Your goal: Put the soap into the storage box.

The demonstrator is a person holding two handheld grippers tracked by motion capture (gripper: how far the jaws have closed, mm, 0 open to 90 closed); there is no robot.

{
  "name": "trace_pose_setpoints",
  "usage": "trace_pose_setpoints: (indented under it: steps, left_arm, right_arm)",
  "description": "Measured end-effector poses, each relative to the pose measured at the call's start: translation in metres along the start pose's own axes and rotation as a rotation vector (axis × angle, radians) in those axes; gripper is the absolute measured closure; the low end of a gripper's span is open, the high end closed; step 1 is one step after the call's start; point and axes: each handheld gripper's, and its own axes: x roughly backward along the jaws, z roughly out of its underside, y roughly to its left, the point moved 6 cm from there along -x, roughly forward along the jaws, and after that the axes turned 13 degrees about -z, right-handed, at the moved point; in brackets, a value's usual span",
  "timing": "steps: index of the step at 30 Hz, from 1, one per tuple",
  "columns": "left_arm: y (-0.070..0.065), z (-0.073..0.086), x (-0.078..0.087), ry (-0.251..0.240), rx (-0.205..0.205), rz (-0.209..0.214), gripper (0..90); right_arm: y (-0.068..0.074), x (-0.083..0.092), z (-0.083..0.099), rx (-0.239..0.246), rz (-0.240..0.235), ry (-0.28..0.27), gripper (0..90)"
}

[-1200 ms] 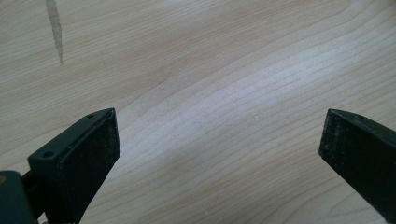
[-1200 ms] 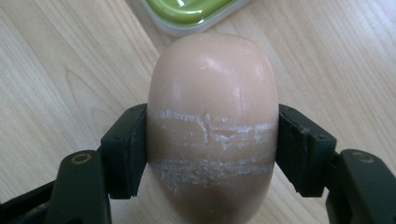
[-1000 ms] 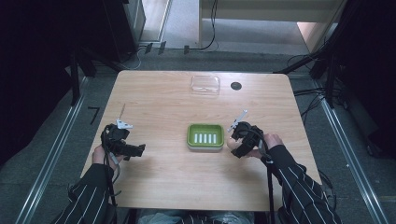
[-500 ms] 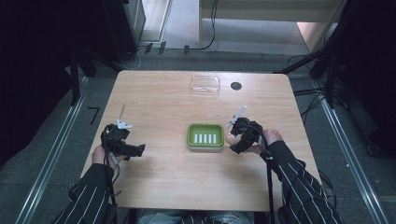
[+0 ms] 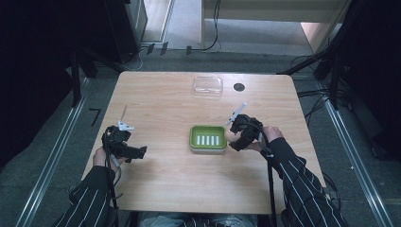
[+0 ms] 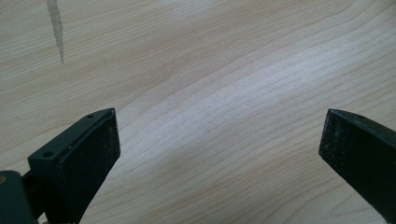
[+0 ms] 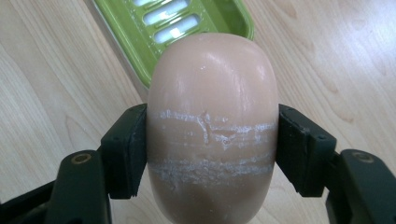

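From above, the soap bar [image 7: 212, 126] in your right tool [image 5: 239, 137] is hidden behind the tool's black body; the right gripper view shows it clearly, a pale pink oval with whitish scrape lines across it, its lower end cut off at the frame edge. Your right hand [image 5: 269, 137] holds that tool just beside the right end of the green soap dish [image 5: 208, 139], near the middle of the bench [image 5: 165, 184], both jaws pressed against the bar's sides. The dish sits empty, its slotted floor showing pale bars. Your left hand [image 5: 101, 156] rests near the bench's left edge, its left tool [image 5: 135, 152] pointing toward the centre, jaws spread wide over bare wood with nothing between them. A clear plastic lid [image 5: 208, 85] lies near the far edge, beside a small dark round hole [image 5: 239, 87].
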Motion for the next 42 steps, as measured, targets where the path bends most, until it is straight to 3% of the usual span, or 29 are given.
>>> trace_pose_setpoints:
  steps: [14, 42]
  left_arm:
    - [0.000, 0.000, -0.001, 0.004, -0.003, -0.001, 0.0]
    - [0.000, 0.000, 0.000, -0.002, -0.004, 0.000, 0.0]
  right_arm:
    - [-0.001, 0.001, -0.013, 0.046, -0.001, -0.018, 33.6]
    - [-0.004, 0.003, -0.033, 0.069, -0.013, -0.030, 33.6]
